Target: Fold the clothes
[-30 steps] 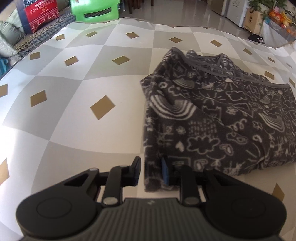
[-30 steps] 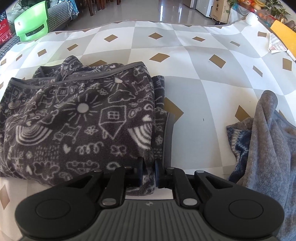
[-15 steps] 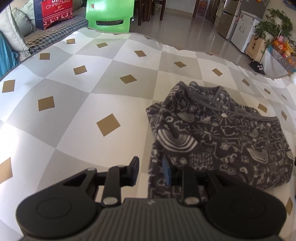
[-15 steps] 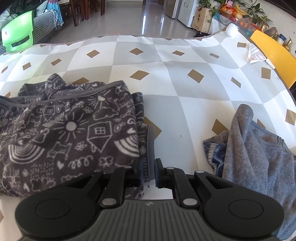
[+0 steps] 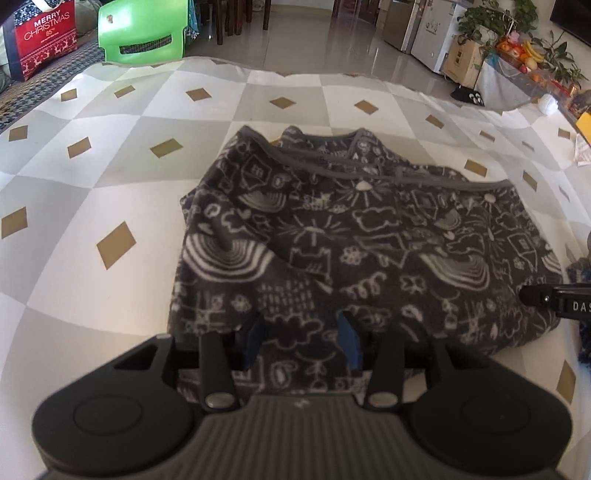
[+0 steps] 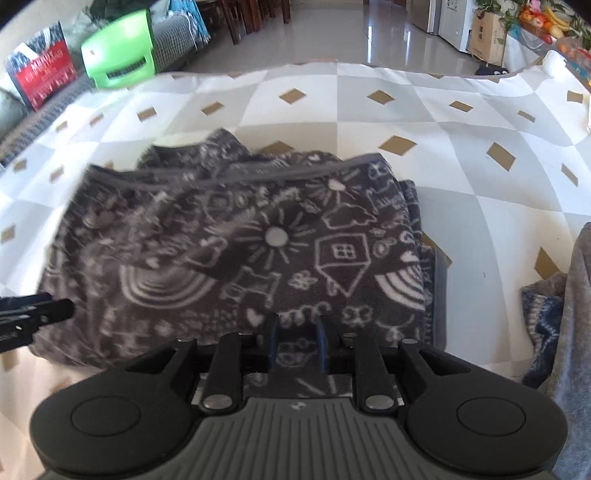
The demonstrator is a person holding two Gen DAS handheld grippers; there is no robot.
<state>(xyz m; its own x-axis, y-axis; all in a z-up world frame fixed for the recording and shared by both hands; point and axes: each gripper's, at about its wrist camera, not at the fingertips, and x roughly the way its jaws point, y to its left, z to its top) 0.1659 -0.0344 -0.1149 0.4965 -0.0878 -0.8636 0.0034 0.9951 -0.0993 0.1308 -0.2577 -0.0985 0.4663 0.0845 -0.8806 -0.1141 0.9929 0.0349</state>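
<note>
A dark grey fleece garment [image 5: 369,236] with white doodle print lies folded on the checked tablecloth [image 5: 110,192]. My left gripper [image 5: 300,328] hovers over the garment's near edge toward its left side. Its jaws are opening, and fabric lies below the gap without being pinched. My right gripper [image 6: 296,328] is over the near edge of the garment [image 6: 258,240] toward its right side. Its jaws are also opening, with a narrow gap and loose fabric under them. Each gripper's tip shows at the side edge of the other's view.
A heap of grey and blue clothes [image 6: 565,295] lies just right of the garment. A green plastic chair [image 5: 142,33] and a red Christmas bag [image 5: 44,37] stand beyond the table's far left edge. Papers [image 5: 583,147] lie at the far right.
Both grippers were shut on the garment's near corners and have let go, their jaws now apart. Both views have shifted inward over the garment and pulled back, so more of the table shows.
</note>
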